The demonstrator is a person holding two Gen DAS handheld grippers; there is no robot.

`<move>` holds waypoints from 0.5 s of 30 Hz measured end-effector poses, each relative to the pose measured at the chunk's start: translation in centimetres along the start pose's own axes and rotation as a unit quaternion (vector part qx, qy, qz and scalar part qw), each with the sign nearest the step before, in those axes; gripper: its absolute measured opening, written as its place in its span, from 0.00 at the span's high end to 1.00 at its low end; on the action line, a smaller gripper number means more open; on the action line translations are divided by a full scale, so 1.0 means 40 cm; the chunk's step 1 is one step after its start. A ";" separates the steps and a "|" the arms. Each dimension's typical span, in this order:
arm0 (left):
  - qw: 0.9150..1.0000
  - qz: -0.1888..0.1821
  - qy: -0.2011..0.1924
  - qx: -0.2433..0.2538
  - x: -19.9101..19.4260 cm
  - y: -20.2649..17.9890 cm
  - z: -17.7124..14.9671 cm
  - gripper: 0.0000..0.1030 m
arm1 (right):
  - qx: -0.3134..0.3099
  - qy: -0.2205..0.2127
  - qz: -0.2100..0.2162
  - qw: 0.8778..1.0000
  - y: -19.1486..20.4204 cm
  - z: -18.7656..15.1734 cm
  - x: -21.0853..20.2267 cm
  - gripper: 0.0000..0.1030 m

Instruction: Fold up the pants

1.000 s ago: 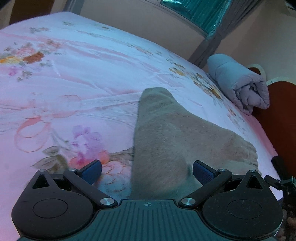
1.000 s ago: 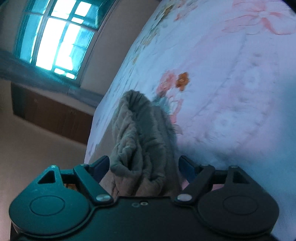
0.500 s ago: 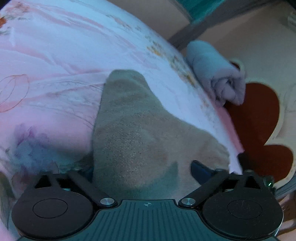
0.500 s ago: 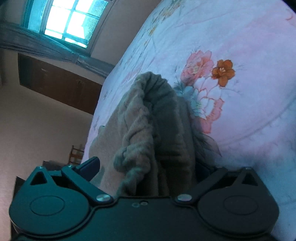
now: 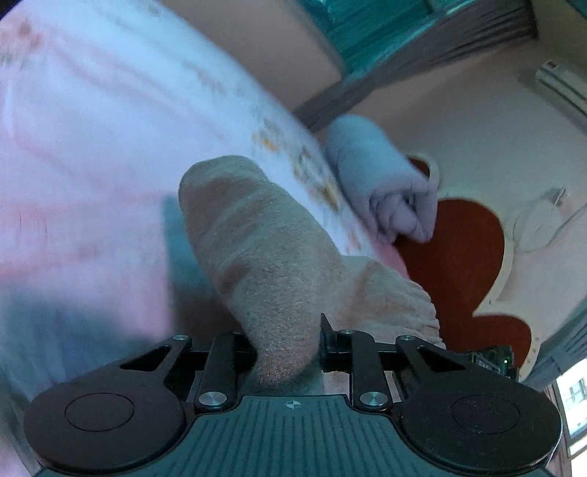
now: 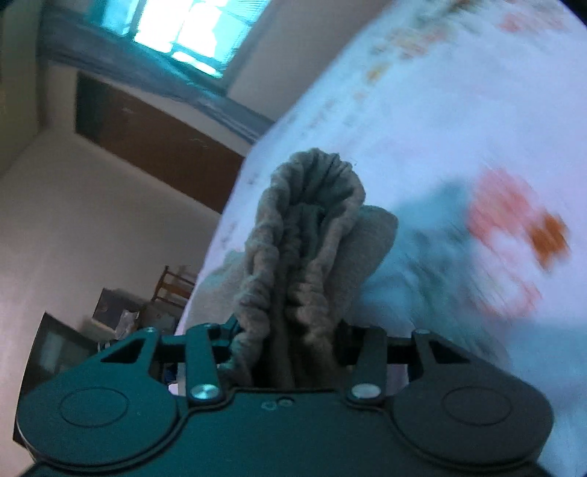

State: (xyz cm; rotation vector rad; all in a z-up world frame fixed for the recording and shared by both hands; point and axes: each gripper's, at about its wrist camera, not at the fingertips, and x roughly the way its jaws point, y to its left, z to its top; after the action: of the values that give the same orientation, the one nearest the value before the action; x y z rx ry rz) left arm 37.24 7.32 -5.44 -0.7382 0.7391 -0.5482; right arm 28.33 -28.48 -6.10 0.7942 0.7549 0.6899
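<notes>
- Around us, in the left wrist view, a rolled grey blanket (image 5: 381, 176) lies at the far edge of the bed (image 5: 91, 146), against a red heart-shaped headboard (image 5: 462, 264).
- An air conditioner (image 5: 557, 88) hangs high on the wall at the right of that view, and a teal curtain (image 5: 370, 25) shows at the top.
- In the right wrist view we see a bright window (image 6: 183, 33), a brown cabinet (image 6: 146, 143) below it, and a wooden chair (image 6: 176, 286) among dim clutter on the floor beside the bed.
- Nothing lies on the floral sheet next to the pants; the sheet is motion-blurred in both views.
- Our left gripper (image 5: 284, 352) has its jaws pressed together on a fold of the beige pants (image 5: 256, 249).
- From that pinch, the pants run away from the camera as a long rounded ridge, raised off the sheet, with the far end pointing up and slightly left; more bunched fabric trails to the right.
- Our right gripper (image 6: 286, 345) pinches the gathered elastic waistband (image 6: 312, 227) of the pants.
- The waistband stands up from the jaws as a crumpled loop, its long axis pointing away from the camera, near the bed's edge.
</notes>
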 end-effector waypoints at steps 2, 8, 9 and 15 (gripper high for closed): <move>1.000 -0.001 -0.020 0.003 -0.010 0.009 0.061 0.77 | -0.012 -0.002 0.011 1.000 0.027 0.060 0.036 0.65; 0.999 0.018 -0.045 0.006 0.037 0.098 0.217 0.77 | -0.003 0.007 0.049 0.999 -0.004 0.217 0.200 0.64; 0.999 0.023 -0.043 0.002 0.055 0.124 0.232 0.77 | 0.009 0.010 0.049 0.999 -0.033 0.236 0.241 0.63; 0.997 0.063 -0.041 -0.006 0.146 0.263 0.207 0.39 | 0.064 0.005 0.017 0.998 -0.209 0.221 0.345 0.38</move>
State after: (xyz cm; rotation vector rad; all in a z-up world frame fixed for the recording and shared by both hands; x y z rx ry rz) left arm 49.13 13.26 -11.48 -0.7167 0.7082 -0.3970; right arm 45.04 -25.37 -13.17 0.9234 0.8026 0.6814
